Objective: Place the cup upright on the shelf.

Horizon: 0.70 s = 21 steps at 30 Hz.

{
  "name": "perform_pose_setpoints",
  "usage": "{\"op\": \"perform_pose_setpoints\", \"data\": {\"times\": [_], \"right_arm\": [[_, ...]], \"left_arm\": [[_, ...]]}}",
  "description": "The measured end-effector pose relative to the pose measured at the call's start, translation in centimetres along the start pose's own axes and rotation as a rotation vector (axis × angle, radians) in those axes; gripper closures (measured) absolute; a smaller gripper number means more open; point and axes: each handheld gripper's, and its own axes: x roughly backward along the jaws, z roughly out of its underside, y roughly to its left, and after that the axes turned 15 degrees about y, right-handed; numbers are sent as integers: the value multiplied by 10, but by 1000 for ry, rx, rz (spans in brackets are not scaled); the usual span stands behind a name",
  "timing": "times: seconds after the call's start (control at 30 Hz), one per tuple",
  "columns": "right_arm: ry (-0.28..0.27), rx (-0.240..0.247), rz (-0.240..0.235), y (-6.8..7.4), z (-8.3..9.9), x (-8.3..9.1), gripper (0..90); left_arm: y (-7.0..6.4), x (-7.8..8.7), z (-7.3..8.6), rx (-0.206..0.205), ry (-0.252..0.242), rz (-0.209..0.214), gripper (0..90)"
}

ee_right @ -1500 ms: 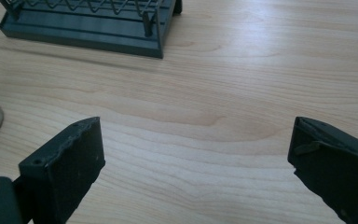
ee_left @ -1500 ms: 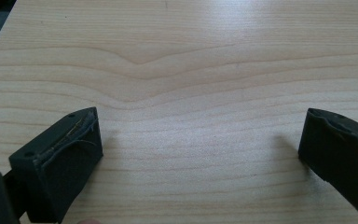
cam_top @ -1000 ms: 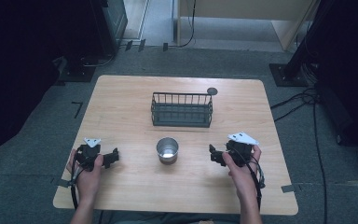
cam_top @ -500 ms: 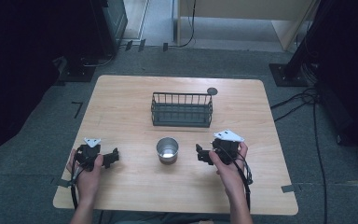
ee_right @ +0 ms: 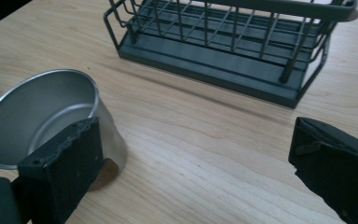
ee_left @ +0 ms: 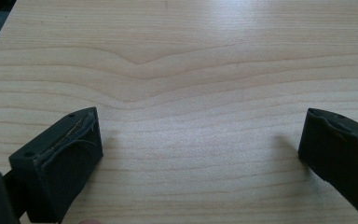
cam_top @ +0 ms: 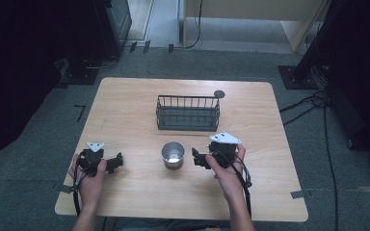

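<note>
Cup [ee_right: 37, 116] just left of right tool's [ee_right: 191, 154] wide-apart jaws.

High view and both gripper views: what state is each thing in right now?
Metal cup: upright, empty, not held.
Wire basket: upright, empty.
Right tool: open, beside the cup.
Left tool: open over bare table.

In my right gripper view, my near finger covers the lower side of the metal cup [ee_right: 37, 112], and the basket [ee_right: 233, 51] runs off the top edge. The small dark disc [cam_top: 218, 94] behind the basket is too small to identify. My forearms leave the high view's bottom edge.
</note>
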Motion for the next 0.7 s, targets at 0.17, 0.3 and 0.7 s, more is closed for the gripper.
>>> {"op": "perform_pose_setpoints", "data": {"times": [0.17,0.3,0.7], "right_arm": [[-1,12,-14,7,-3,-2,28],[1,24,-19,12,-6,-4,28],[5,59,-53,31,-13,-11,21]], "left_arm": [[0,0,0,1,0,0,0],[0,0,0,0,0,0,0],[0,0,0,0,0,0,0]]}}
